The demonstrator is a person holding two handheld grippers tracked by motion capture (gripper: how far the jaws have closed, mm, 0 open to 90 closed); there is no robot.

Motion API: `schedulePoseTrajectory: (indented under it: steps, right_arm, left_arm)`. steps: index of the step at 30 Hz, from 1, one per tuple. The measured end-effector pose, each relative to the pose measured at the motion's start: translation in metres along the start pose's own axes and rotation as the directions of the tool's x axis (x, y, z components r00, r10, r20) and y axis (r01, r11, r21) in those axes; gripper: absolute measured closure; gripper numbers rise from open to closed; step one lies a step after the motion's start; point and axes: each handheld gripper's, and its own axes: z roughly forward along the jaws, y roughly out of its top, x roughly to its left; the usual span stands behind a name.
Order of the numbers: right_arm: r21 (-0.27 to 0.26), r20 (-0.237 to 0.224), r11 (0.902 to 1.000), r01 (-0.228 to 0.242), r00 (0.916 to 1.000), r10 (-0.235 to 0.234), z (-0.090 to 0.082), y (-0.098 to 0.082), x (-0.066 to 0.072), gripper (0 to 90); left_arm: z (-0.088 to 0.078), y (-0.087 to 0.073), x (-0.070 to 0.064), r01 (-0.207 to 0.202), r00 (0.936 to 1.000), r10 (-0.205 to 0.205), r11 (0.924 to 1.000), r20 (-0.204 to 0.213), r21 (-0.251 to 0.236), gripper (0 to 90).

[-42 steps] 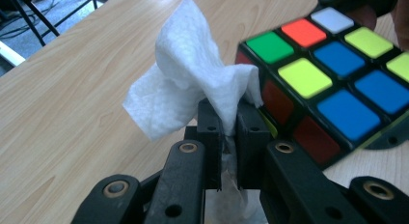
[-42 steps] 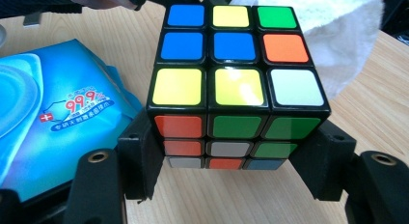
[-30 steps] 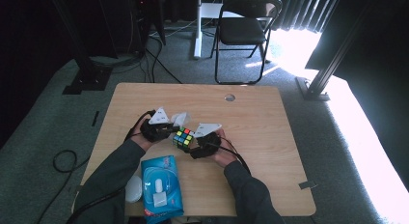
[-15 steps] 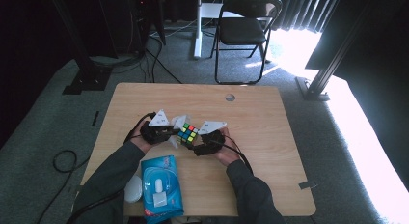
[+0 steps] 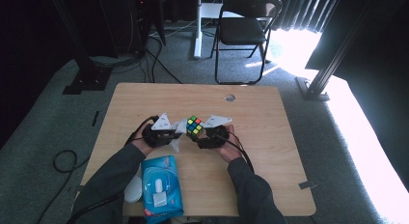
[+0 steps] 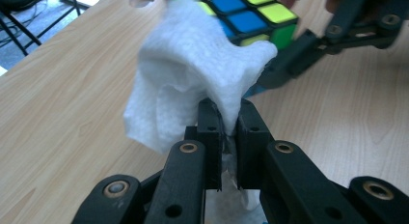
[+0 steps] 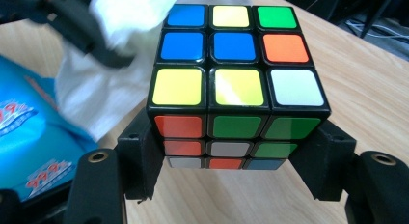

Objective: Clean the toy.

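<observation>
While we clamped cube point(image 7: 236, 84) in right gripper point(image 7: 231, 161), left gripper point(image 6: 224, 132) pinched wipe point(image 6: 193, 84) against cube's left side; hard rubbing risked twisting cube loose.

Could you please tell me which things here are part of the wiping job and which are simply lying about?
In use:
- puzzle cube, clamped in the right gripper
- white wipe, pinched in the left gripper, against the cube

Lying about:
- blue wipes pack on the table
- folding chair beyond it

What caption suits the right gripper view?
Right gripper clamps a scrambled puzzle cube while a white wipe rests against it.
</observation>
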Motion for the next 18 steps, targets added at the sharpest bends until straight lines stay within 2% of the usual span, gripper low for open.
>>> schedulePoseTrajectory:
  steps: [3,7,11,18]
  right_arm:
    - [-0.013,0.019,0.9999,-0.011,0.9998,0.011,0.001,0.002,-0.002,34.3]
    - [-0.01,0.018,0.9999,-0.011,0.9998,0.011,0.003,0.004,0.0,34.3]
    - [0.002,0.009,0.9999,0.011,0.9999,-0.011,0.005,0.004,0.004,34.3]
    - [0.013,-0.007,0.9996,0.027,0.9996,-0.026,0.006,0.002,0.007,34.3]
  left_arm:
    - [0.004,0.001,-0.004,-0.011,0.9998,0.011,0.9999,0.016,0.006,83.4]
    - [0.011,0.001,-0.01,-0.037,0.9986,0.036,0.9988,0.039,0.032,83.4]
    - [0.013,0.003,-0.011,-0.05,0.9981,0.049,0.9978,0.037,0.044,83.2]
    - [0.007,0.005,-0.008,-0.046,0.9985,0.045,0.9983,0.031,0.036,83.2]
